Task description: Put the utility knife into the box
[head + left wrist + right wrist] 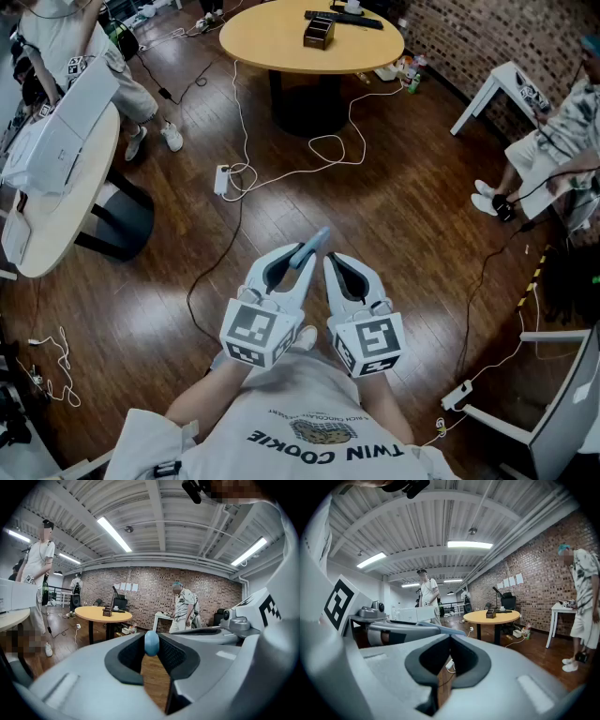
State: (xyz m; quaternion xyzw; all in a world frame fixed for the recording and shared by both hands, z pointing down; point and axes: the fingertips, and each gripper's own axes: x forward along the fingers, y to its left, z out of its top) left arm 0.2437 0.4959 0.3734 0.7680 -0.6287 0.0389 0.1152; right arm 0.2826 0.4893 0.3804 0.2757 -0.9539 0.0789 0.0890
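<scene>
Left gripper (286, 267) is clamped on the utility knife (310, 247), long axis toward 1 o'clock. Right gripper (342, 272) is closed, empty. Your box (319, 31) sits well apart at 12 o'clock on the round table (272, 42); carry with your left.

Knife (309, 249) pale blue; cubes (255, 330) black-and-white squares; table (281, 42) at twelve o'clock tan; floor (394, 206) dark brown wood.

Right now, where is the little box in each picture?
Head view: box at top middle, on the round table.
Left gripper view: box left of middle, far off, on that table.
Right gripper view: box right of middle, on that table.
Shared landmark: the round table.
</scene>
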